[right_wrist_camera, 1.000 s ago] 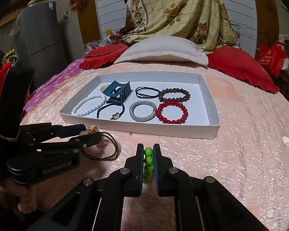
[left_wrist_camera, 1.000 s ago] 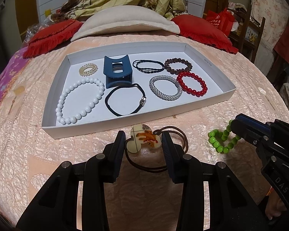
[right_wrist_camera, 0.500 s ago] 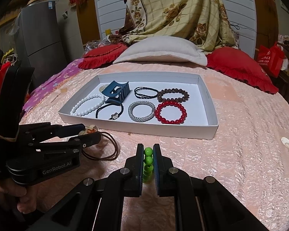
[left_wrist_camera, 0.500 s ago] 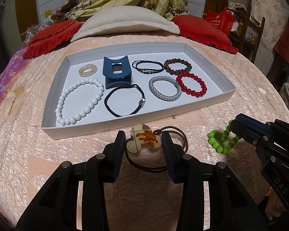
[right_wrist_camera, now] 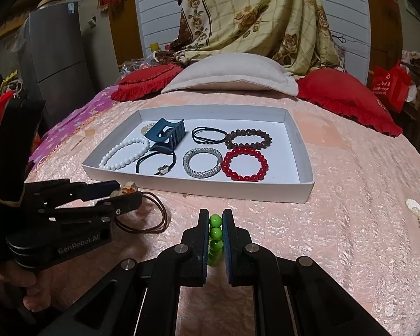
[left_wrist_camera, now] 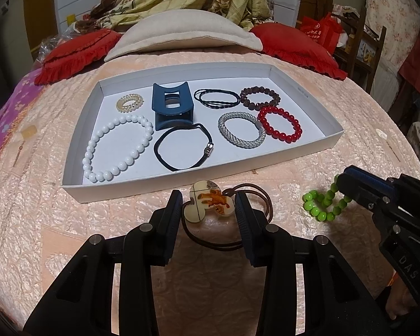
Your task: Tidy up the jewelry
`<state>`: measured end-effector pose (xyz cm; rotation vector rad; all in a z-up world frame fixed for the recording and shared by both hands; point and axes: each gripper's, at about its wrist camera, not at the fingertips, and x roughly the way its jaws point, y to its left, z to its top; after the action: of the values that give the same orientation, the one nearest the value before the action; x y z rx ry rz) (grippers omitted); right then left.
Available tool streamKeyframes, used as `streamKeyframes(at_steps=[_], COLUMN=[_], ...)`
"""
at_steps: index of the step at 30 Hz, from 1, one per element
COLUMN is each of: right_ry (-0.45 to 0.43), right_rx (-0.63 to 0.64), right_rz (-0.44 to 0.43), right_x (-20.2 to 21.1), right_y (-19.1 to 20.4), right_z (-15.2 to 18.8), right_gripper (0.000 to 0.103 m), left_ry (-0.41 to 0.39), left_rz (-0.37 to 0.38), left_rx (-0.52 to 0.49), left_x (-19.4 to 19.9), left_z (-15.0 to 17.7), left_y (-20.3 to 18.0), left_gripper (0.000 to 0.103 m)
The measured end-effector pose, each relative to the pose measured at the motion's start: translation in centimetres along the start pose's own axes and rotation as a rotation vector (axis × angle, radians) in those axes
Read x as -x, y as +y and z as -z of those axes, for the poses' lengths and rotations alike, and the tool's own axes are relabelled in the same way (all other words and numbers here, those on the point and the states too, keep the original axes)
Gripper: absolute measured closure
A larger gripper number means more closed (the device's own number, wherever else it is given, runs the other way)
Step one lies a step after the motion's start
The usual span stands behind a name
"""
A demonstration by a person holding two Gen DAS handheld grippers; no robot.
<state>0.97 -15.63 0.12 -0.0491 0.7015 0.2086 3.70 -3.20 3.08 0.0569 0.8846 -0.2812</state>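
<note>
hair tie charm [left_wrist_camera: 208, 204] clamped in left tongs [left_wrist_camera: 207, 205] | green bracelet [right_wrist_camera: 215, 231] pinched in right tongs [right_wrist_camera: 216, 225]

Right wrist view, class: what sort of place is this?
Most likely a bedroom at home: the tray sits on a quilted pink bedspread, with a beige pillow and red cushions behind.

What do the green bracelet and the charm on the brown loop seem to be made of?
Green bracelet: glossy round beads with sharp highlights, likely glass or plastic; which one is unclear. Charm: flat, cream, smooth and shiny, with an orange pattern, probably resin or acrylic. Brown loop: thin matte cord, likely elastic.
</note>
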Motion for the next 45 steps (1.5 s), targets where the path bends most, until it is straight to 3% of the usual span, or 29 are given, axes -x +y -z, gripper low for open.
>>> streamKeyframes(at_steps=[45], right_ry=[0.022], right_rx=[0.005], right_rz=[0.024], right_x=[-0.36], right_y=[-0.12], right_z=[0.4], right_gripper=[0.094], left_ry=[-0.009], left_rz=[-0.007], left_rx=[0.011], left_x=[-0.04], left_z=[0.12], left_y=[0.36], left_gripper=[0.066])
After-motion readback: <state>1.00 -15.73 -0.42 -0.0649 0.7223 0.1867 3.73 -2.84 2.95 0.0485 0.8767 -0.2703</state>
